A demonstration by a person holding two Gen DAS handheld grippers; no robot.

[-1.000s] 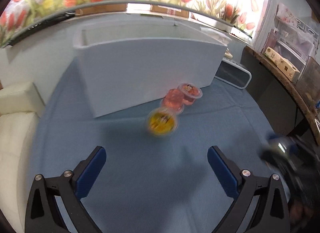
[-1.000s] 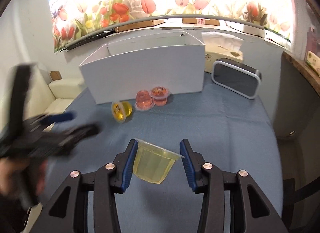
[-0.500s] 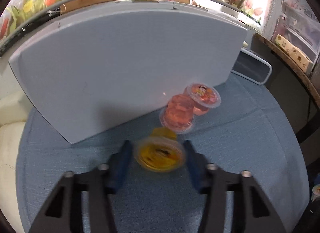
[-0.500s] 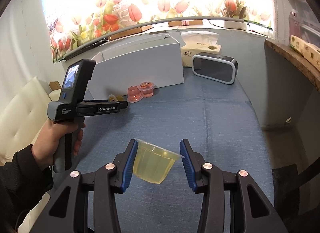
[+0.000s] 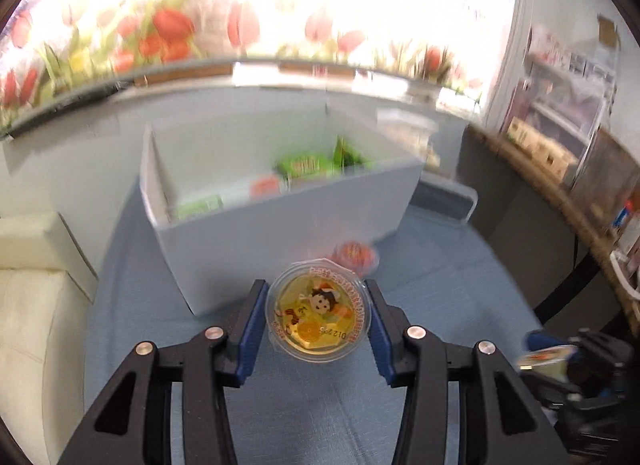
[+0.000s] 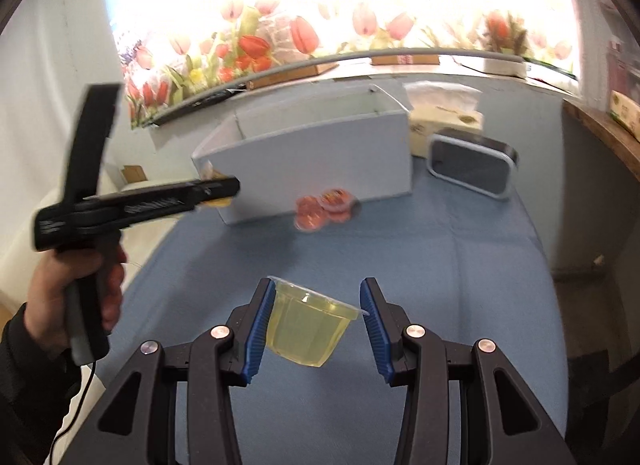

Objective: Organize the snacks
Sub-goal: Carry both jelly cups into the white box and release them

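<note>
My left gripper [image 5: 318,317] is shut on a yellow jelly cup [image 5: 319,311] with a cartoon lid and holds it in the air in front of the white box [image 5: 280,221]. In the right wrist view the left gripper [image 6: 218,195] is near the box's left front corner. My right gripper [image 6: 320,325] is shut on a pale yellow jelly cup [image 6: 310,329], tilted, above the blue cloth. Two red jelly cups [image 6: 324,207] lie on the cloth against the box's front wall. Green snack packets [image 5: 316,163] lie inside the box.
A grey-framed clock [image 6: 470,167] and a tissue box [image 6: 444,121] stand to the right of the white box. A cream sofa [image 5: 36,289] is at the left. A wooden shelf with boxes [image 5: 560,153] runs along the right.
My left gripper closed on the yellow cartoon-lid cup, then lifted it up so the box's inside shows. My right gripper kept its cup and stayed about in place.
</note>
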